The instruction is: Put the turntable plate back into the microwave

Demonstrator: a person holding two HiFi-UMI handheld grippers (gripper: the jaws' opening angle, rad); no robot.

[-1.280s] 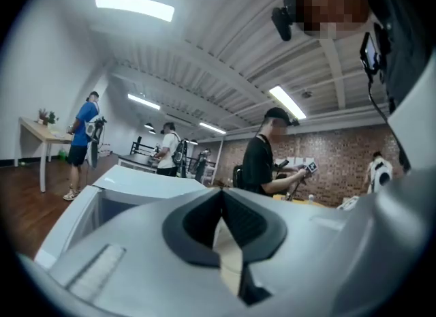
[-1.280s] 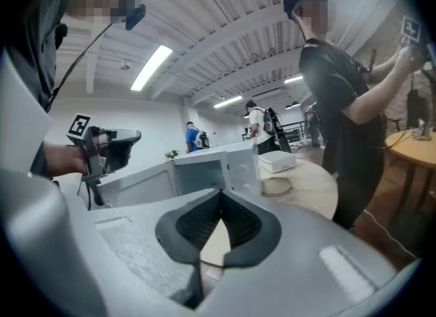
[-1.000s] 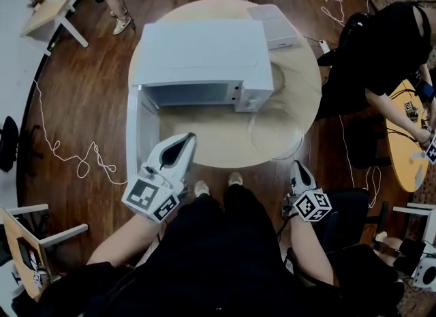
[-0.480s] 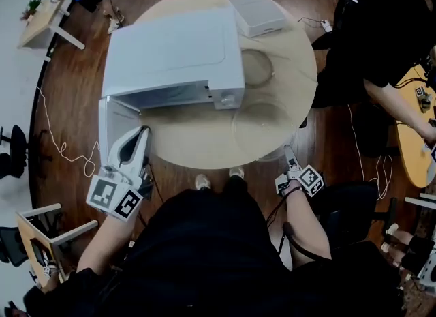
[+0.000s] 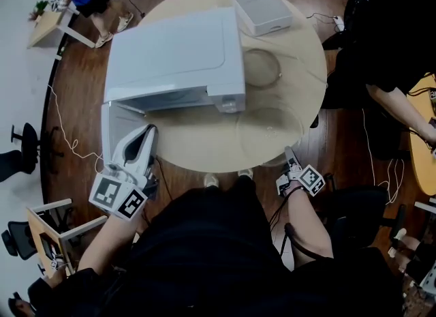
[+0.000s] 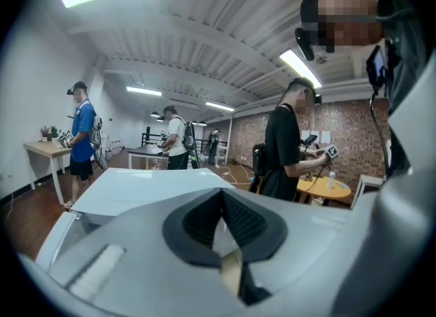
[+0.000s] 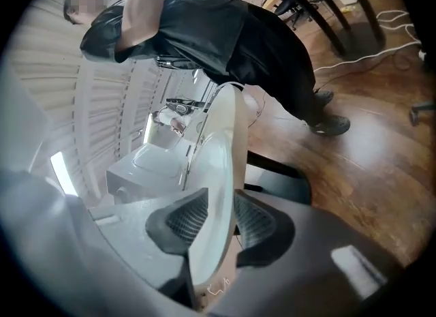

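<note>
Glass turntable plate (image 5: 269, 128) lies on the bench (image 5: 197, 142) off the front right corner of the microwave (image 5: 174, 53), right hand-held gripper (image 5: 288, 152) closing on its near rim: recommend seating the grip fully and lifting level before swinging to the open microwave; left hand-held gripper (image 5: 148, 130) clenched, empty.
</note>
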